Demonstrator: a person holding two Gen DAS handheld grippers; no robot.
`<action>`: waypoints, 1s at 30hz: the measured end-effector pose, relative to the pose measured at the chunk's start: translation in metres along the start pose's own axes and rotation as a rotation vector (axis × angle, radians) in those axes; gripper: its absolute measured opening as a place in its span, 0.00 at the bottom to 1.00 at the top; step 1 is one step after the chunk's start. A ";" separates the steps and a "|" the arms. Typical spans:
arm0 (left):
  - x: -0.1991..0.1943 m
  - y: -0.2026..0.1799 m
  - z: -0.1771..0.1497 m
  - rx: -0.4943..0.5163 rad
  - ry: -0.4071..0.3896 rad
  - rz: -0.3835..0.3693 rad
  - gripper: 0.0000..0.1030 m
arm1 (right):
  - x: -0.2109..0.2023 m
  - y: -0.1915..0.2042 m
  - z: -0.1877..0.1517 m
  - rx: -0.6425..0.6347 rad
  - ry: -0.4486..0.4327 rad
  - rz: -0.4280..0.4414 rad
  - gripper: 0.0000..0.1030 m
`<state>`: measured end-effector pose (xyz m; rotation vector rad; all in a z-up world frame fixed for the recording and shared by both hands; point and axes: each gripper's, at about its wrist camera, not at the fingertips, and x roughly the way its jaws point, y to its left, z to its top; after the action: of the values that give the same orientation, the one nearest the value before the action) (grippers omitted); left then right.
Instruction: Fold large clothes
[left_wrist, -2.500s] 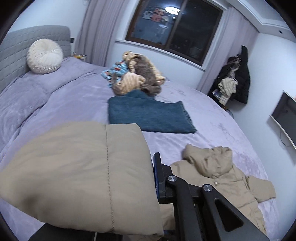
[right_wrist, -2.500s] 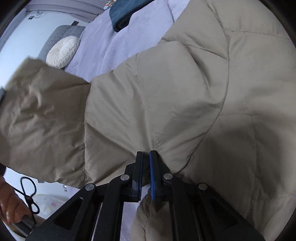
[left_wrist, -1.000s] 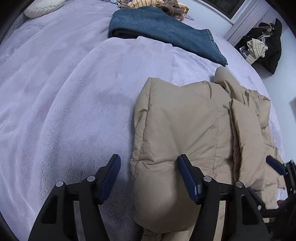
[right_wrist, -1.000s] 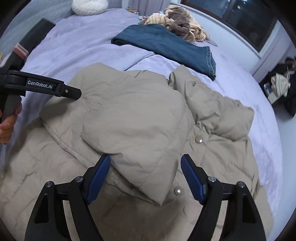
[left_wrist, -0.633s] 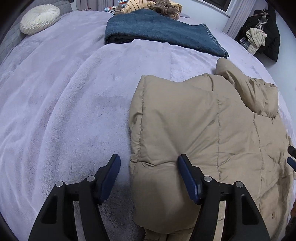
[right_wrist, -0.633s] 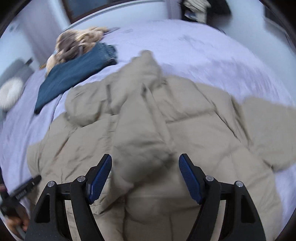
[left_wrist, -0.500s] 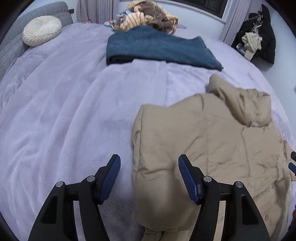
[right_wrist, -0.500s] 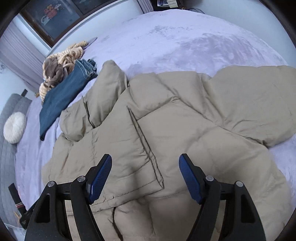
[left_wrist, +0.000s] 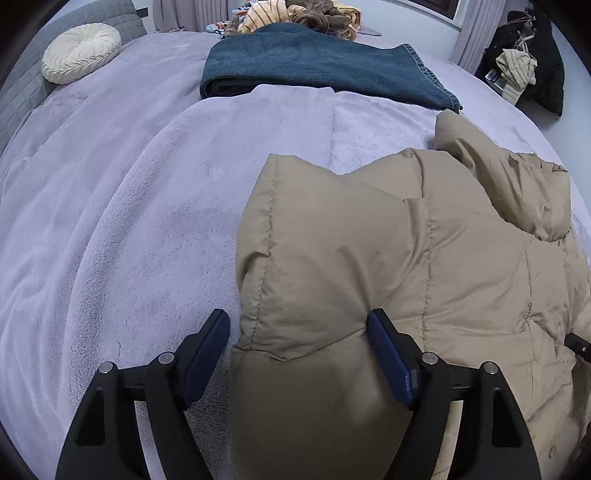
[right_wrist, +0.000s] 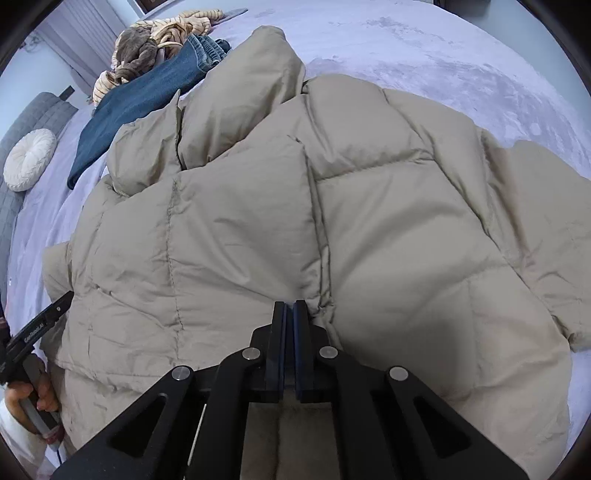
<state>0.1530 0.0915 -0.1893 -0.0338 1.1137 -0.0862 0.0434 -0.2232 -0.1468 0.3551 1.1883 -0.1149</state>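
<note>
A beige puffer jacket (left_wrist: 424, 258) lies on the lilac bed (left_wrist: 129, 221), one side folded over its body. My left gripper (left_wrist: 297, 350) is open, its fingers either side of the jacket's left edge. In the right wrist view the jacket (right_wrist: 369, 221) fills the frame. My right gripper (right_wrist: 289, 314) has its pads closed together at the edge of the jacket's front panel; whether fabric is pinched between them cannot be told. The left gripper shows at the left edge (right_wrist: 40, 325).
Folded blue jeans (left_wrist: 314, 62) lie further up the bed, with a heap of striped and brown clothes (left_wrist: 295, 11) behind them. A round white cushion (left_wrist: 81, 51) rests by the grey headboard. Dark coats (left_wrist: 532, 48) hang at the right.
Both grippers let go of the jacket after laying its side over the body. The right gripper swung round and has shut at the front panel's edge. The left stays open, closer to the jacket's edge.
</note>
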 end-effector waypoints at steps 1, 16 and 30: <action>-0.004 -0.002 0.002 0.010 0.000 0.021 0.76 | -0.005 -0.004 -0.002 0.013 0.004 0.018 0.01; -0.107 -0.112 -0.020 0.151 -0.119 -0.114 1.00 | -0.096 -0.113 -0.062 0.388 -0.069 0.172 0.30; -0.090 -0.257 -0.069 0.260 0.075 -0.100 1.00 | -0.141 -0.311 -0.099 0.802 -0.224 0.159 0.85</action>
<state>0.0383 -0.1559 -0.1214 0.1475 1.1684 -0.3234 -0.1817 -0.4963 -0.1139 1.1065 0.8452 -0.4847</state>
